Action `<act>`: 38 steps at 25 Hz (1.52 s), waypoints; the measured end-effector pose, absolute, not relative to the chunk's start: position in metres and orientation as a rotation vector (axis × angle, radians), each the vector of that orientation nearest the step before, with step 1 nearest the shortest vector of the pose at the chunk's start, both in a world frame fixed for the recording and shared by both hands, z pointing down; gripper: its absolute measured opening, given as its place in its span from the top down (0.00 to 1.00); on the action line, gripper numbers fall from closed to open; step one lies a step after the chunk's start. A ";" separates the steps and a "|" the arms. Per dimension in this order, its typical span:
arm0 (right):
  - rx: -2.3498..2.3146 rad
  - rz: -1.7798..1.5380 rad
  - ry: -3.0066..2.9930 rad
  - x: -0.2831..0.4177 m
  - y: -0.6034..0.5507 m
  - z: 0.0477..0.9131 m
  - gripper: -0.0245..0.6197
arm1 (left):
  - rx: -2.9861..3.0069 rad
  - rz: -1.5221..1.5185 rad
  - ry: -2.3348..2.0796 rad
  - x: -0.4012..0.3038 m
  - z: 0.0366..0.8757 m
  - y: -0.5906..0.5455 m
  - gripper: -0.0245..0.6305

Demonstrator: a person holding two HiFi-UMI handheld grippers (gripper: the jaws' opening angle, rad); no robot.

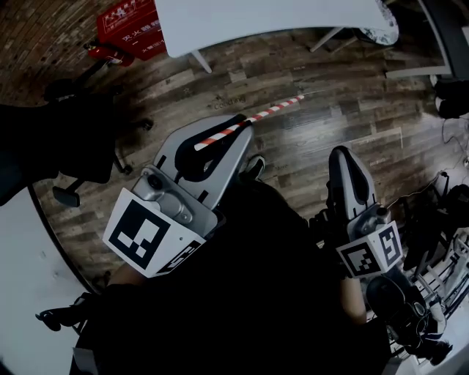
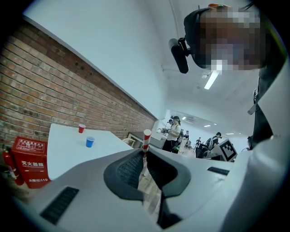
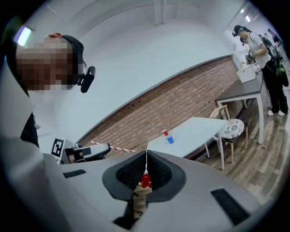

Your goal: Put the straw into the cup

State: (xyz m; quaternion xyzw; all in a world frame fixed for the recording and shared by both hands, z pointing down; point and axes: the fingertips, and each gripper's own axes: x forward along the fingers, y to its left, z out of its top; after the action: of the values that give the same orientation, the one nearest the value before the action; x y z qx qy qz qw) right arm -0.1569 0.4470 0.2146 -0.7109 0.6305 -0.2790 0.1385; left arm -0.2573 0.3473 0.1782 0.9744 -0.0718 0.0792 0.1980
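Note:
A red-and-white striped straw (image 1: 253,117) is clamped in my left gripper (image 1: 233,132), which is shut on it; most of the straw sticks out to the upper right over the wooden floor. In the left gripper view the straw (image 2: 147,136) points end-on between the closed pads of the left gripper (image 2: 144,153). A red cup (image 2: 81,128) and a blue cup (image 2: 90,142) stand far off on a white table (image 2: 68,149). My right gripper (image 1: 340,155) is shut and empty. From the right gripper (image 3: 146,155) I see both cups (image 3: 168,137) and the straw (image 3: 113,147).
The white table (image 1: 278,18) lies at the top of the head view, its cups out of frame. A red box (image 1: 132,26) stands by the brick wall, a black office chair (image 1: 80,139) at left. A chair (image 3: 231,129) stands beside the table; people (image 2: 173,133) work farther back.

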 end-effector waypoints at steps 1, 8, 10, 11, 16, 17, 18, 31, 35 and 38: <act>-2.069 -0.805 1.819 -0.154 0.438 0.214 0.92 | 2.726 0.216 -0.188 -0.253 0.178 0.337 0.90; -2.149 -0.788 1.767 -0.132 0.374 0.206 0.92 | 2.703 0.186 -0.124 -0.227 0.172 0.256 0.90; -2.168 -0.786 1.754 -0.127 0.358 0.205 0.92 | 2.698 0.179 -0.106 -0.220 0.172 0.236 0.90; -2.179 -0.782 1.750 -0.125 0.351 0.204 0.92 | 2.696 0.178 -0.095 -0.218 0.172 0.227 0.90; -2.245 -0.758 1.712 -0.117 0.320 0.195 0.92 | 2.676 0.169 -0.026 -0.206 0.172 0.189 0.90; -2.257 -0.754 1.706 -0.116 0.315 0.194 0.92 | 2.673 0.167 -0.013 -0.204 0.172 0.184 0.90; -2.268 -0.752 1.701 -0.115 0.312 0.193 0.92 | 2.671 0.165 -0.001 -0.202 0.173 0.180 0.90; -2.253 -0.820 1.590 -0.072 0.301 0.214 0.92 | 2.654 0.227 0.018 -0.162 0.193 0.157 0.90; -2.209 -0.798 1.618 -0.037 0.298 0.213 0.92 | 2.678 0.238 -0.030 -0.132 0.190 0.158 0.90; -2.158 -0.797 1.655 -0.003 0.292 0.212 0.92 | 2.698 0.235 -0.075 -0.102 0.182 0.160 0.90</act>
State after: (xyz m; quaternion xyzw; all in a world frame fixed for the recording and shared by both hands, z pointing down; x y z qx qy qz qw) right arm -0.0034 0.2917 0.2120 -0.7525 0.5770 -0.2779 0.1535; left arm -0.1021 0.1599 0.1821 0.9727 -0.0271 0.0846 0.2144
